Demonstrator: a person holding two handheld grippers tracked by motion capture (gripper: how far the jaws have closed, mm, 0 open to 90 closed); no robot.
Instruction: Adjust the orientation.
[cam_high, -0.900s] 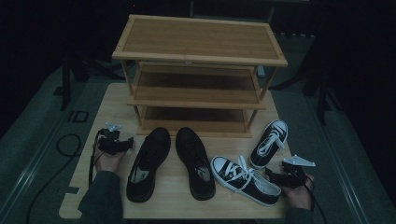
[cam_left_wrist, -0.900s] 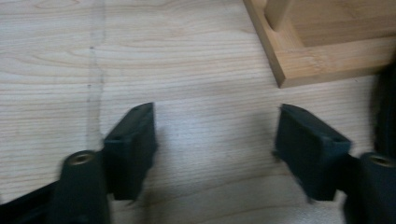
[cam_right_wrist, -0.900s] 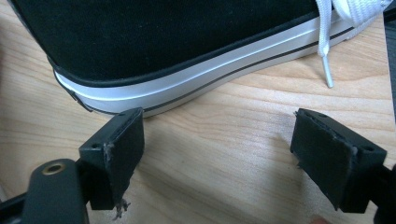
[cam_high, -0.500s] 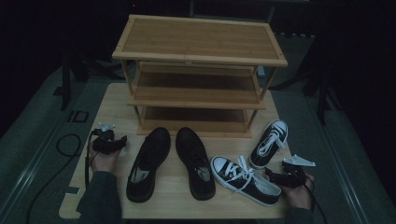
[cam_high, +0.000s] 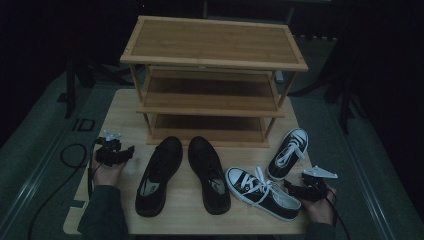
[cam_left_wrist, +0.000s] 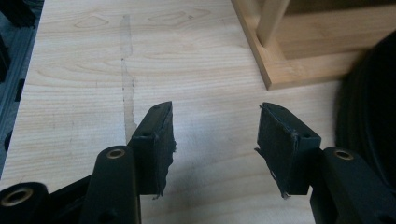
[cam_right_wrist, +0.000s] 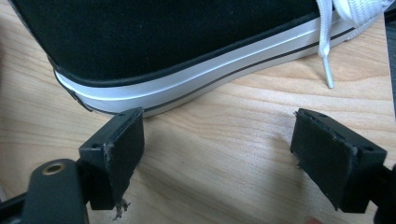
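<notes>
I see the three-tier shoe rack (cam_high: 214, 75) at the table's (cam_high: 125, 107) far side; its lowest shelf sits in deep shadow. Two black leather shoes (cam_high: 182, 172) lie side by side before it. The nearer sneaker (cam_high: 262, 192) lies just ahead of my right gripper (cam_right_wrist: 217, 154), its toe and laces cut off in the right gripper view; jaws released, nothing between them. My left gripper (cam_left_wrist: 215, 140) rests on the table's left part, also released, over bare wood.
</notes>
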